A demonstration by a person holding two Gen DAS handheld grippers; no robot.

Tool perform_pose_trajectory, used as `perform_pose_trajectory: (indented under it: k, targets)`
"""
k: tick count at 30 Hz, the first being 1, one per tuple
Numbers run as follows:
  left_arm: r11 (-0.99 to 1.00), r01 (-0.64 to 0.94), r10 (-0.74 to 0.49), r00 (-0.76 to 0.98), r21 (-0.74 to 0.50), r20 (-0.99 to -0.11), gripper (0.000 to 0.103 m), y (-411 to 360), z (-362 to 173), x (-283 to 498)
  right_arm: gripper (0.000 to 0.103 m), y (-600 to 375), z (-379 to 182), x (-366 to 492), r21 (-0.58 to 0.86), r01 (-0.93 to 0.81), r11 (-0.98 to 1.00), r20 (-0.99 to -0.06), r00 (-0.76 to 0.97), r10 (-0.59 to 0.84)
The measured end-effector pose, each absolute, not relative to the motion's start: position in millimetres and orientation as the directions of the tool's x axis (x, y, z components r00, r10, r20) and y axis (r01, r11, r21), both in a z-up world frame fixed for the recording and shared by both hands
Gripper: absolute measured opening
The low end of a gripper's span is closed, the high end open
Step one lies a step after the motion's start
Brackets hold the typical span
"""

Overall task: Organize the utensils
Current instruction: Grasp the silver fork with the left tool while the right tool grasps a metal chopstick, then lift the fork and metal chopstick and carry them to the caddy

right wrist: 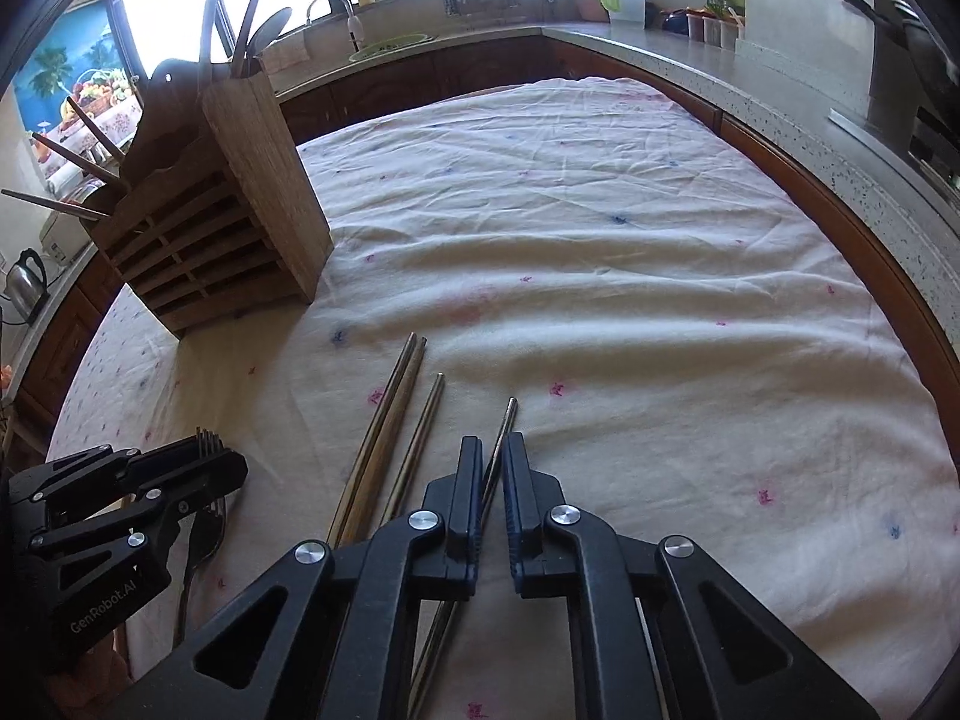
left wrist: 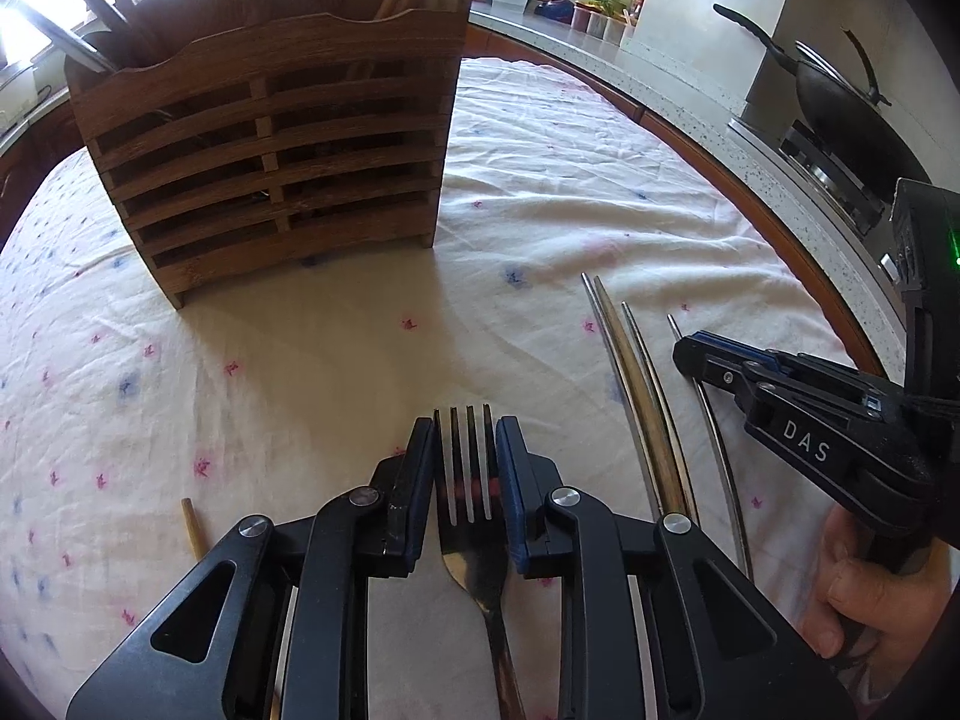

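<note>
Left gripper: pitched down at the cloth-covered counter, narrowed onto the fork, pads at the tines' edges.
Right gripper: angled down too, pinched shut on one metal chopstick.
Right hand: wrapped around its handle, low right.
Other chopsticks: flat on the cloth, just beside.
Wooden holder: upright, well behind, seemingly stocked already.
Writing: "DAS" on the right gripper, "GenRobot.AI" on the left.

fork flat on cloth | four chopsticks beside it
</note>
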State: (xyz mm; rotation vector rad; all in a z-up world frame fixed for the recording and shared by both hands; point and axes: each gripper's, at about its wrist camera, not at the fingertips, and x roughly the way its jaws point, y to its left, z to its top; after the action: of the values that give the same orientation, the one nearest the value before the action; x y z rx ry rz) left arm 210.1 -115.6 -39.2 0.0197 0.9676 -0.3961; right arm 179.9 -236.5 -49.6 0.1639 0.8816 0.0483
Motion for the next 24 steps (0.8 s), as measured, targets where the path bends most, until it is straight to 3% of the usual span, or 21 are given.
perform_pose_trajectory:
  k: [5, 8, 14, 24]
  targets:
    - [0.925, 0.328, -0.346, 0.525, -0.189, -0.778, 0.019, -106.2, -25.5, 199.7, 0.008, -226.2, -48.5, 182.4, 0.09, 0.013, 0.996, -0.772, 0.633, 0.061]
    - [0.926, 0.319, -0.355, 0.549, -0.202, -0.757, 0.019, -96.5, -13.4, 191.4, 0.005, -231.9, -46.2, 176.5, 0.175, 0.006, 0.985, -0.763, 0.632, 0.132]
    - [0.924, 0.302, -0.376, 0.601, -0.236, -0.705, 0.019, -71.7, 15.1, 173.1, 0.004, -232.9, -11.3, 143.3, 0.292, -0.045, 0.955, -0.667, 0.706, 0.237]
    - [0.918, 0.296, -0.397, 0.698, -0.265, -0.596, 0.018, -34.6, 67.5, 144.3, 0.004, -219.6, 76.2, 95.1, 0.326, -0.17, 0.93, -0.477, 0.819, 0.317]
